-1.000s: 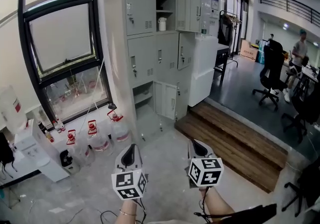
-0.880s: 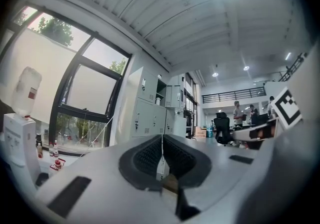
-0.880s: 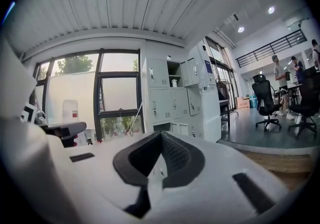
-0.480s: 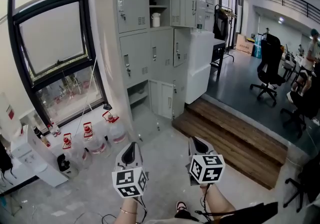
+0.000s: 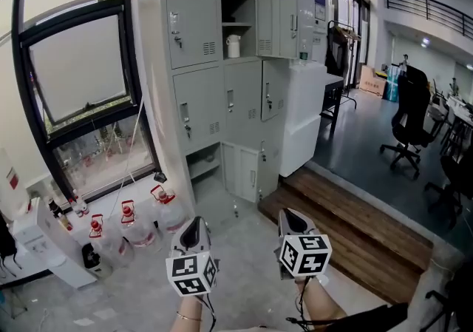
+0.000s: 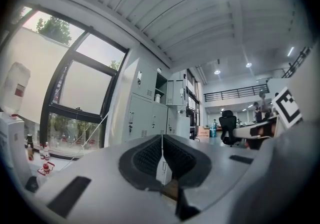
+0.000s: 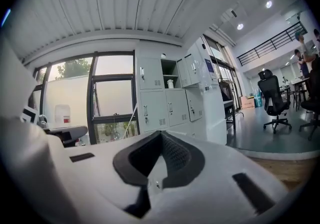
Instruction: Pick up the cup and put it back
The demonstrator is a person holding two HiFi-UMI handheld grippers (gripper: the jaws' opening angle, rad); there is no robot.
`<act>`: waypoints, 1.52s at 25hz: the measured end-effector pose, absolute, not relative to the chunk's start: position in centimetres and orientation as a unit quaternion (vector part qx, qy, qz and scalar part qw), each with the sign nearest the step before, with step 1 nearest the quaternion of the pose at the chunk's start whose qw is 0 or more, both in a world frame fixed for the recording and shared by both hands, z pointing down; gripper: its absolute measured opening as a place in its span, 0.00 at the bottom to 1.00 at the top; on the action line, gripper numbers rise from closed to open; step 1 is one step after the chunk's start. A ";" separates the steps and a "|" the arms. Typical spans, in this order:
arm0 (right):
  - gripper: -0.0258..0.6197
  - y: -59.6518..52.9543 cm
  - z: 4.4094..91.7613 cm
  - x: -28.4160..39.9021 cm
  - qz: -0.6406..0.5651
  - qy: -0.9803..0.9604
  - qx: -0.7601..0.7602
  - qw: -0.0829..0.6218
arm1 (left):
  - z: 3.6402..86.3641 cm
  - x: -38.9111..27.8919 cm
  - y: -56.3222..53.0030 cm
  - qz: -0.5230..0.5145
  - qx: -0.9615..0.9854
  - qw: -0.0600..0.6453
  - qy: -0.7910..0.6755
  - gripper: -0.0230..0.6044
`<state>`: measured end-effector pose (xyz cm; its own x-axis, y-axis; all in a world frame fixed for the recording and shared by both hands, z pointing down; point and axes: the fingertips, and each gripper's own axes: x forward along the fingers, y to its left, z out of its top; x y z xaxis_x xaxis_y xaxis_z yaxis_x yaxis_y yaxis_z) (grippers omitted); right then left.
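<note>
A white cup point(image 5: 233, 46) stands on the shelf of an open compartment in the top row of the grey lockers point(image 5: 214, 86), far ahead of both grippers. It shows small in the left gripper view point(image 6: 157, 98) and in the right gripper view point(image 7: 170, 84). My left gripper point(image 5: 194, 230) and my right gripper point(image 5: 291, 217) are held side by side low in the head view, over the concrete floor. The left gripper point(image 6: 161, 139) has its pads pressed together with nothing between them. The right gripper point(image 7: 160, 137) is shut and empty too.
Several water bottles with red caps point(image 5: 159, 208) stand on the floor under the window, left of the lockers. A white dispenser point(image 5: 44, 242) is at the far left. A wooden step point(image 5: 347, 219) runs on the right, with office chairs point(image 5: 410, 120) beyond it.
The head view has drawn a little nearer to the lockers and tilted, so they stand larger. Both grippers keep their place low in the view and stay shut.
</note>
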<state>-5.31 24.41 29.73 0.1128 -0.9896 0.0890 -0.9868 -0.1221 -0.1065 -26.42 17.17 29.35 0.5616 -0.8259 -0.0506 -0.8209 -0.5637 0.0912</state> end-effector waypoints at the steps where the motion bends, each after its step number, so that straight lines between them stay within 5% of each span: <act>1: 0.03 23.6 29.5 -4.3 -0.067 0.665 -0.744 0.009 | 29.2 -25.5 16.4 -0.046 0.881 0.029 -0.469 0.06; 11: 0.03 16.7 29.3 4.2 -0.061 0.686 -0.725 0.004 | 28.4 -16.8 10.6 -0.047 0.875 0.020 -0.481 0.06; 38: 0.03 -2.2 31.7 16.3 -0.077 0.690 -0.719 0.003 | 30.9 -6.3 -8.8 -0.042 0.863 0.040 -0.501 0.06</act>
<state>16.35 -2.17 31.69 0.0354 -0.9937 0.1063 -0.9926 -0.0473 -0.1116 -6.28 -8.83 30.89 0.4944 -0.8687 -0.0325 -0.8618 -0.4947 0.1122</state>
